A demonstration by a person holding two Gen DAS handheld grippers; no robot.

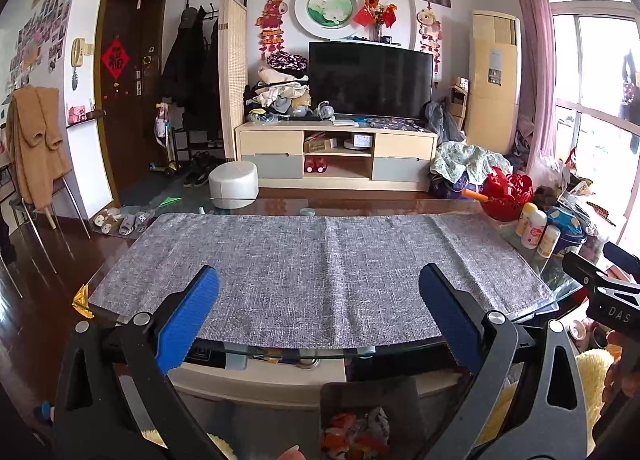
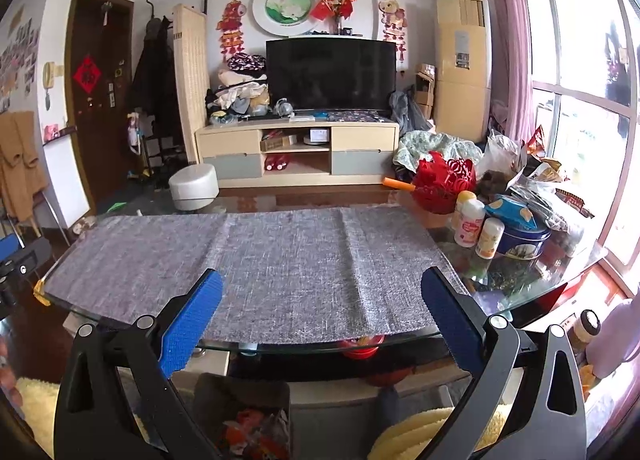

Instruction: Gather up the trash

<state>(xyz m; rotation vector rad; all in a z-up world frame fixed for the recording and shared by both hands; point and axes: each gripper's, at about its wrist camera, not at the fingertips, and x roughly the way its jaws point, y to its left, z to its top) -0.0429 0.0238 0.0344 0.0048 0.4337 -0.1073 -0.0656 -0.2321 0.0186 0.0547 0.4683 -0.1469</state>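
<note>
left gripper (image 1: pixel 320 316) agape, empty, above table edge | right gripper (image 2: pixel 322 318) likewise | trash (image 2: pixel 256 434) sits in bin (image 2: pixel 208 392) below glass table (image 2: pixel 520 284), within dropping reach | grey mat (image 2: pixel 280 260) bare; task looks finished

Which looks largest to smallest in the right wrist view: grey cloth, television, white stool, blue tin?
1. grey cloth, though nearness to the camera inflates it
2. television
3. and 4. white stool and blue tin: too alike to rank

free: grey mat (image 1: pixel 320 272) bare, open passage | obstacles: bottles (image 2: pixel 476 225), tin (image 2: pixel 520 238), red basket (image 2: pixel 442 179) at right
</note>
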